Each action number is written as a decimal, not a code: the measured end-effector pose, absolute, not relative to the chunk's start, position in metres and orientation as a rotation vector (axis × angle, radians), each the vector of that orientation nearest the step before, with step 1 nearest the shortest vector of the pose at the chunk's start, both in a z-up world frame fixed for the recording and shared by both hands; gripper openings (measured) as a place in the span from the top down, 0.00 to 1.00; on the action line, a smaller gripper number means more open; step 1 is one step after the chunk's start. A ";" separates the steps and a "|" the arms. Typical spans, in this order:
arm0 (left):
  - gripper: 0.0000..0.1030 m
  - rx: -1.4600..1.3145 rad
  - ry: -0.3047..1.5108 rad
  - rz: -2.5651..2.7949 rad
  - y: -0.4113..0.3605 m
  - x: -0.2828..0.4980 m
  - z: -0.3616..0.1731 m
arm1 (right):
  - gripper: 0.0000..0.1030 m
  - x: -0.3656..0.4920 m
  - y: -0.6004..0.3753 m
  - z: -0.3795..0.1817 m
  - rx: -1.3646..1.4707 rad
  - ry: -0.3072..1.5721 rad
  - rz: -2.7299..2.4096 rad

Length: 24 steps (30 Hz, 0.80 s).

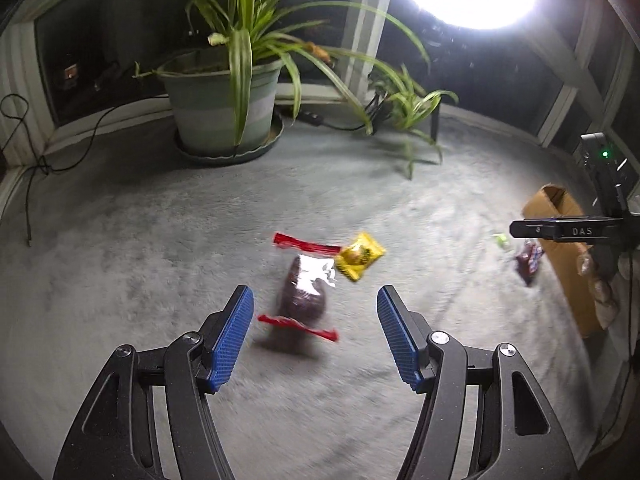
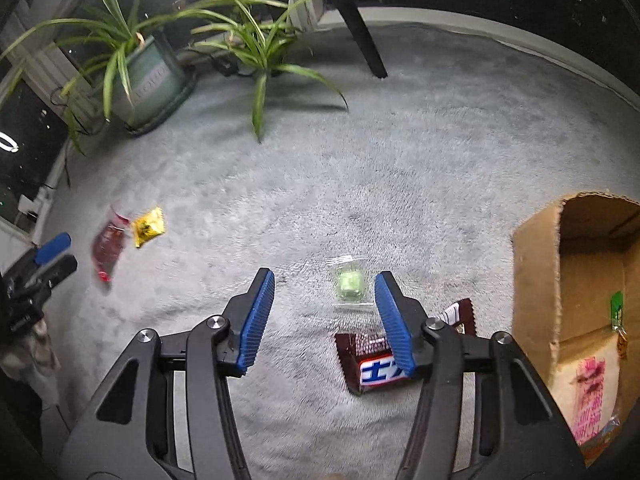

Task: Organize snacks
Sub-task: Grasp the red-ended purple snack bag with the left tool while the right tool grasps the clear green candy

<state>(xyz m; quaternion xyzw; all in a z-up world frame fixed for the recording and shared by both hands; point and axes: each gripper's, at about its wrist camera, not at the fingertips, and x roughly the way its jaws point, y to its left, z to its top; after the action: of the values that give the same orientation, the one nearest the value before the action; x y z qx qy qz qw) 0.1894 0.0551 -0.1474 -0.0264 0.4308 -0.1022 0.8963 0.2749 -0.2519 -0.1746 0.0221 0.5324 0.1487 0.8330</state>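
Snacks lie scattered on the grey carpet (image 2: 400, 152), some already in the cardboard box (image 2: 536, 280) at three o'clock of the right tongs (image 2: 324, 312). The collecting step looks under way: both tongs stand apart and empty. The left tongs (image 1: 316, 332) hover over a dark red packet (image 1: 302, 292), a yellow packet (image 1: 360, 255) touching it at one o'clock. The right tongs frame a green candy (image 2: 349, 285), a chocolate bar (image 2: 374, 364) just beneath (easily nudged). Next: lower and close. A potted plant (image 1: 224, 100) stands well clear.
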 end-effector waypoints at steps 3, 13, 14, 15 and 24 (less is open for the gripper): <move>0.38 -0.044 0.913 -0.214 0.056 0.200 -0.157 | 0.51 0.279 -0.247 -0.180 0.016 1.132 0.324; 0.38 -0.038 0.949 -0.218 0.053 0.221 -0.177 | 0.59 0.288 -0.243 -0.194 -0.053 1.164 0.314; 0.38 -0.040 0.951 -0.217 0.053 0.222 -0.179 | 0.62 0.289 -0.244 -0.196 -0.061 1.169 0.310; 0.38 -0.042 0.954 -0.215 0.054 0.223 -0.180 | 0.63 0.289 -0.244 -0.198 -0.078 1.174 0.307; 0.44 -0.056 0.970 -0.207 0.056 0.228 -0.190 | 0.79 0.292 -0.236 -0.201 -0.166 1.184 0.330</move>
<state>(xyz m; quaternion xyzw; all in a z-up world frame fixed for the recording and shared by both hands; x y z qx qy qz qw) 0.2278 0.0564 -0.1900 -0.0266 0.4654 -0.0994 0.8791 0.2917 -0.2356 -0.2010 -0.0779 0.5549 0.1548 0.8137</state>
